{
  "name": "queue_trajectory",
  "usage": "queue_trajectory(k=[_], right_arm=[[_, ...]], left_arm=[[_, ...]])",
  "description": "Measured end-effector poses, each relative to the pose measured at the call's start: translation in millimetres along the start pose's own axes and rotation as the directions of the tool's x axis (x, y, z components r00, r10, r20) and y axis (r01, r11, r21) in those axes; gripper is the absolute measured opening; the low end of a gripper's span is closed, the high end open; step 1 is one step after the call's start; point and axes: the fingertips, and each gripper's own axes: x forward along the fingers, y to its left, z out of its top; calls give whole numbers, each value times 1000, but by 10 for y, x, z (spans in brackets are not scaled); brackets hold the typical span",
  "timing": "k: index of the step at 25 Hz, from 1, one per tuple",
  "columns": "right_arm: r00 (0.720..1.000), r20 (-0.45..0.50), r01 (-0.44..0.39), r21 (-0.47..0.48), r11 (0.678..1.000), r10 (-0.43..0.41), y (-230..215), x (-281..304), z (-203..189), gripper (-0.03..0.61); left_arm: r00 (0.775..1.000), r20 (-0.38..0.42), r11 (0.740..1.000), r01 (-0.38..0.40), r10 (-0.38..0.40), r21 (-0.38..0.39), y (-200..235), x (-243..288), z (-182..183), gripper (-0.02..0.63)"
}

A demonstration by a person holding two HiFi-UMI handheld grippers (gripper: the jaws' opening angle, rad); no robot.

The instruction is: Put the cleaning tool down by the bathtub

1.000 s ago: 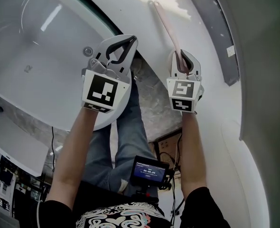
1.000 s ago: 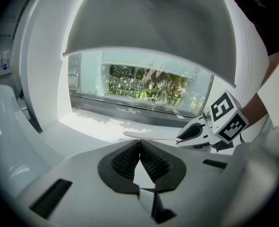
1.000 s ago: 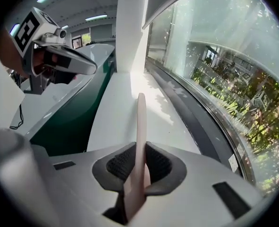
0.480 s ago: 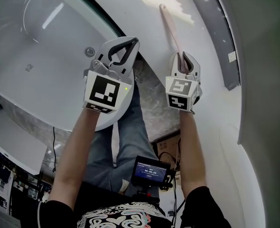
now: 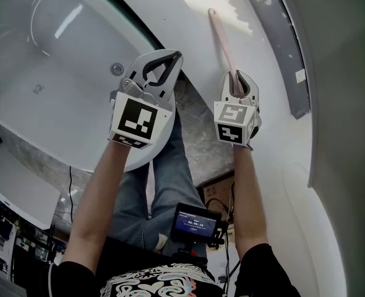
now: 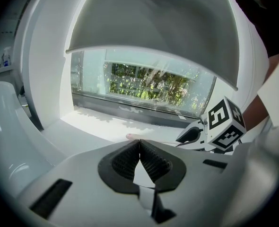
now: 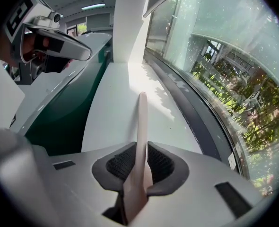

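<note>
The cleaning tool (image 5: 222, 41) is a long, thin pale pink handle. My right gripper (image 5: 239, 79) is shut on its near end, and the handle (image 7: 141, 122) runs forward from between the jaws over the white ledge (image 5: 188, 17) beside the bathtub (image 5: 52, 60). Its far tip (image 6: 131, 136) shows low over the ledge in the left gripper view. My left gripper (image 5: 170, 57) is shut with nothing between its pads, hovering over the tub's rim, left of the right gripper (image 6: 210, 129).
A dark window sill strip (image 5: 281, 36) and the window glass (image 7: 215, 79) run along the ledge's far side. The tub drain (image 5: 116, 68) sits near the left gripper. Below are the person's legs (image 5: 164, 184) and a small screen device (image 5: 196, 223).
The pink handle and right gripper have shifted slightly toward the ledge's far side. The left gripper has barely moved.
</note>
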Motion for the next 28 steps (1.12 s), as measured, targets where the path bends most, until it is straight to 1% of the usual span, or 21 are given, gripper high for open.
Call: queue_trajectory(k=[10,14,19,23,28], right_arm=[[1000,-11,-20,8,1000,20,72,-40,19,78],[1000,10,-3,20,1000,3,55,-110,78,78],[999,29,30,57,998,-31,-13,-265,133,78],[996,70,50,83,995,-55,-50,-378,213,78],[993,96,57,121,991,-69,-57,-507,248,78]], left_arm=[[1000,1,1000,1,-1,-22,75,-98,-39,17],[1000,5,1000,4,-4,-19,96,-134,-41,17],[1000,17,1000,10,-10,-15,86,-187,26,17],[999,25,1000,26,-25,-9,56,-226,88,17],[999,40,999,37,-37,4,27,-293,166,17]])
